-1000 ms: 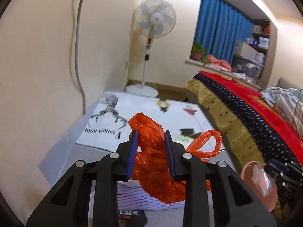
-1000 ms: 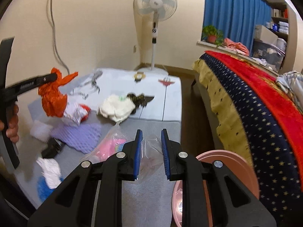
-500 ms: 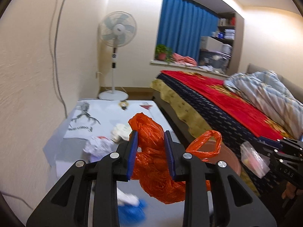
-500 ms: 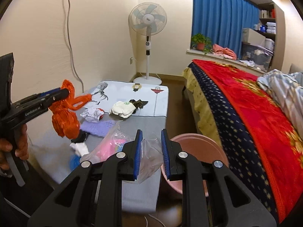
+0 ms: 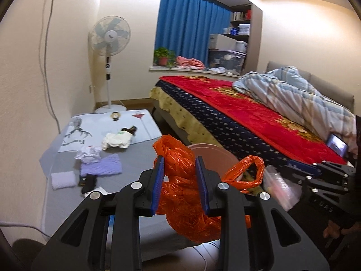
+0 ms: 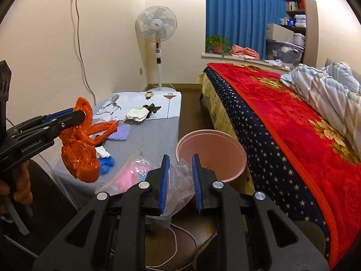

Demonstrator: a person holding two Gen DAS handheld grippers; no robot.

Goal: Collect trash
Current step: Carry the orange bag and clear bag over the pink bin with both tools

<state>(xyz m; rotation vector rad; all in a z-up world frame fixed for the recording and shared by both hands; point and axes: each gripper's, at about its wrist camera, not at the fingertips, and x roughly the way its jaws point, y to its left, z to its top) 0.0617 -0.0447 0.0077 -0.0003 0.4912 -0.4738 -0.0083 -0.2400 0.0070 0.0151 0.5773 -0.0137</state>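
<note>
My left gripper (image 5: 179, 161) is shut on a crumpled orange plastic bag (image 5: 182, 194), which hangs in the air near the table's front end; the same orange bag (image 6: 79, 151) shows at the left of the right wrist view. My right gripper (image 6: 179, 160) is shut on a clear plastic bag (image 6: 178, 187) with pink stuff inside, held just short of a pink bucket (image 6: 211, 153). That pink bucket (image 5: 212, 152) stands on the floor between table and bed. More trash lies on the grey table (image 6: 155, 133): a white wad (image 5: 116, 140), purple foam net (image 5: 101, 168), crumpled tissue (image 5: 89, 154).
A bed with a red blanket (image 6: 282, 122) fills the right side. A standing fan (image 6: 158, 45) is at the far wall, with a cable (image 6: 79, 45) on the left wall. Blue crumpled pieces (image 6: 106, 163) lie at the table's near end. A white cord (image 6: 176, 244) runs across the floor.
Both grippers have pulled back from the table and risen, each still carrying its bag. The table, bucket and bed now look farther off, and the left view has swung right toward the bed.
</note>
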